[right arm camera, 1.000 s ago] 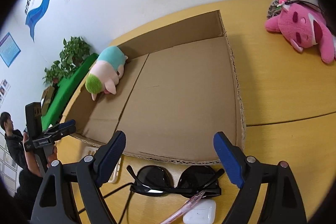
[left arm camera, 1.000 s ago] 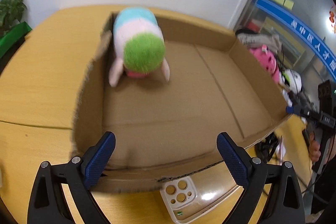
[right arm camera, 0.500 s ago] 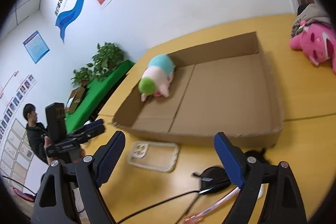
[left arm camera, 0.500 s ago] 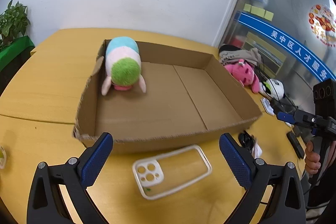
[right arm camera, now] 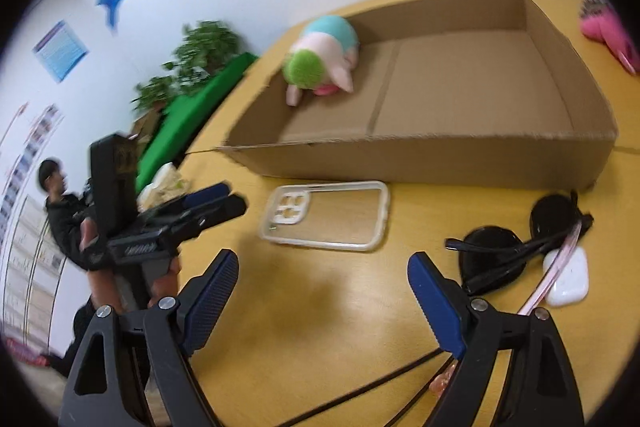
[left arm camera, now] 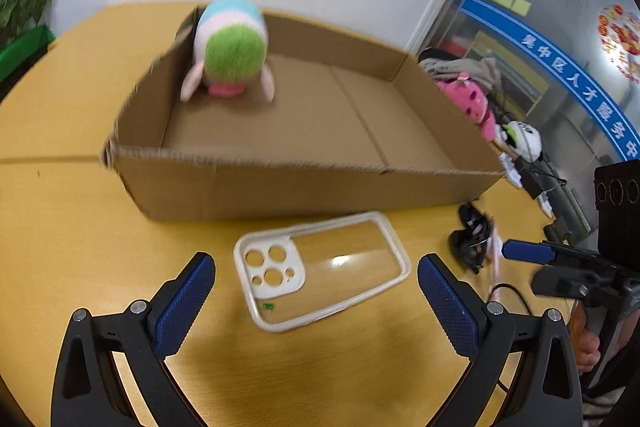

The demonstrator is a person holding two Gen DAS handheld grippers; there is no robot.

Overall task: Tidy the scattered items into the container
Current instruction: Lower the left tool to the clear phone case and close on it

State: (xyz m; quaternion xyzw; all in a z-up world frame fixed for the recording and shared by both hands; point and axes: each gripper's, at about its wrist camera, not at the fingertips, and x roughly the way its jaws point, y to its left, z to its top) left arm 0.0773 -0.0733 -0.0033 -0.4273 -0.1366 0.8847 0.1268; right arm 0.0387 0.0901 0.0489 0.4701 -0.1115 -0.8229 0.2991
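A shallow cardboard box (left arm camera: 304, 193) (right arm camera: 440, 159) stands on the yellow table with a green-headed plush toy (left arm camera: 230, 53) (right arm camera: 320, 61) in its far left corner. A clear phone case (left arm camera: 324, 267) (right arm camera: 326, 215) lies on the table in front of the box. My left gripper (left arm camera: 316, 303) is open and empty, just short of the case, which lies between its fingers. My right gripper (right arm camera: 322, 301) is open and empty, nearer than the case. Black sunglasses (right arm camera: 516, 251) (left arm camera: 472, 239), a white earbud case (right arm camera: 570, 277) and a pink pen (right arm camera: 554, 267) lie to the right.
A pink plush (left arm camera: 468, 99) (right arm camera: 608, 31) and a black-and-white plush (left arm camera: 520, 141) lie beyond the box's right end. A black cable (right arm camera: 360, 391) runs across the table near my right gripper. Green plants (right arm camera: 200, 63) stand past the table's left edge.
Both grippers have pulled back from over the box and dropped low toward the table in front of it. The phone case now lies close before the left gripper. Both stay open.
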